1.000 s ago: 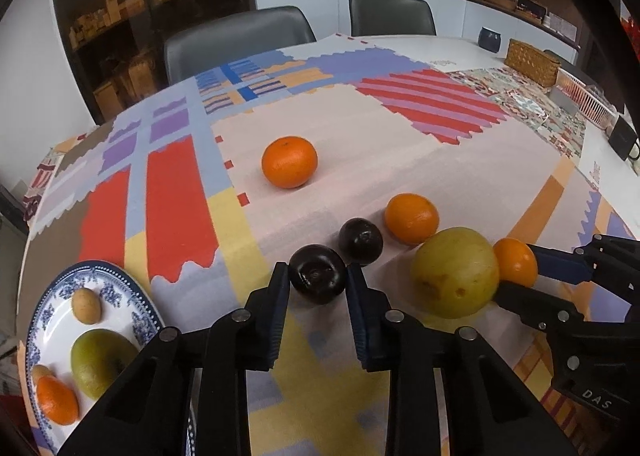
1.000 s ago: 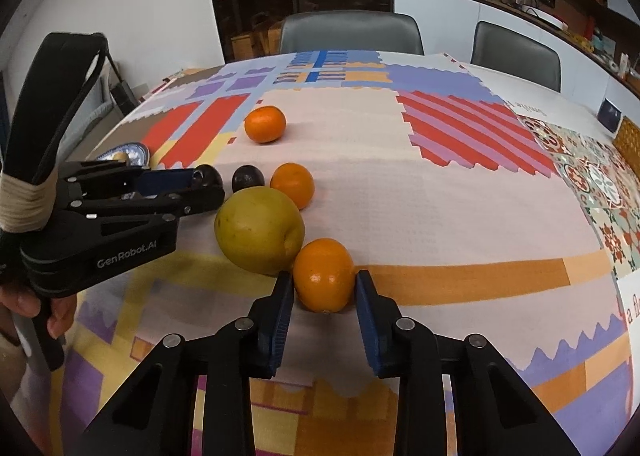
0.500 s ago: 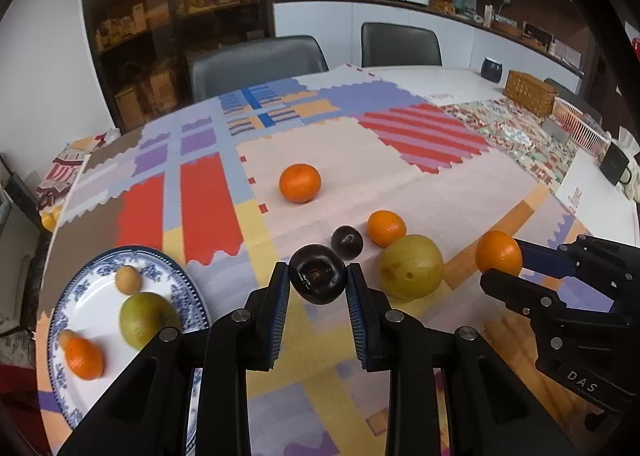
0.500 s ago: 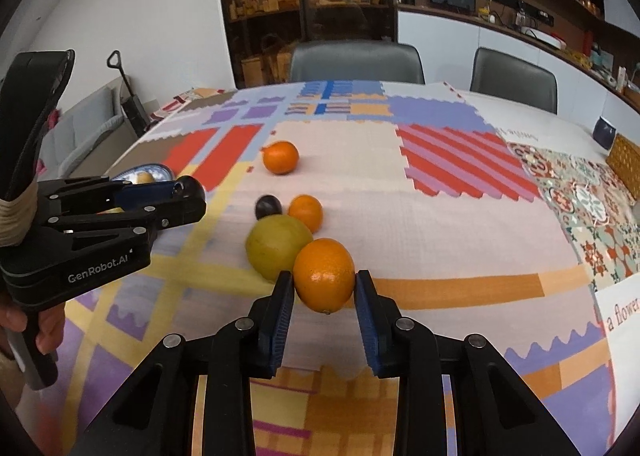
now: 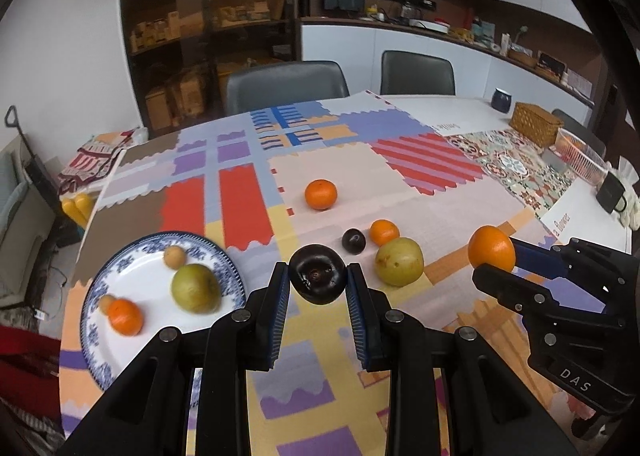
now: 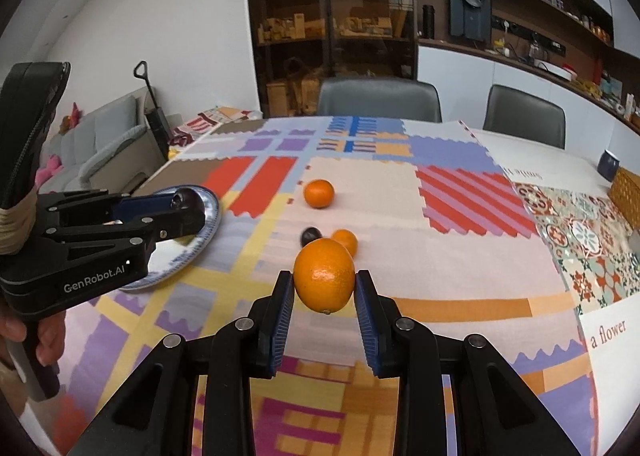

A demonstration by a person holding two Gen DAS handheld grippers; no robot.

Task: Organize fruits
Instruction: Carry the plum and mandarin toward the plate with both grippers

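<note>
I had the left gripper (image 5: 318, 288) pinching a dark plum (image 5: 317, 279) in the air just right of the blue-rimmed plate (image 5: 96, 336), and the right gripper (image 6: 324, 302) pinching an orange (image 6: 324, 280) well to the plate's right. To do it well, I judged the plum should go first — lowered onto bare white beside the green fruit (image 5: 195, 288) before I spread the jaws. The orange should wait clear of the plate — one tool over it at a time.

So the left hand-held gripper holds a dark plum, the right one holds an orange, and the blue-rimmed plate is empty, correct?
Not quite: the plate is not empty. The left wrist view shows four fruits on it, including a green fruit and a small orange one. The left hand-held gripper does hold a dark plum, and the right hand-held gripper an orange.
</note>
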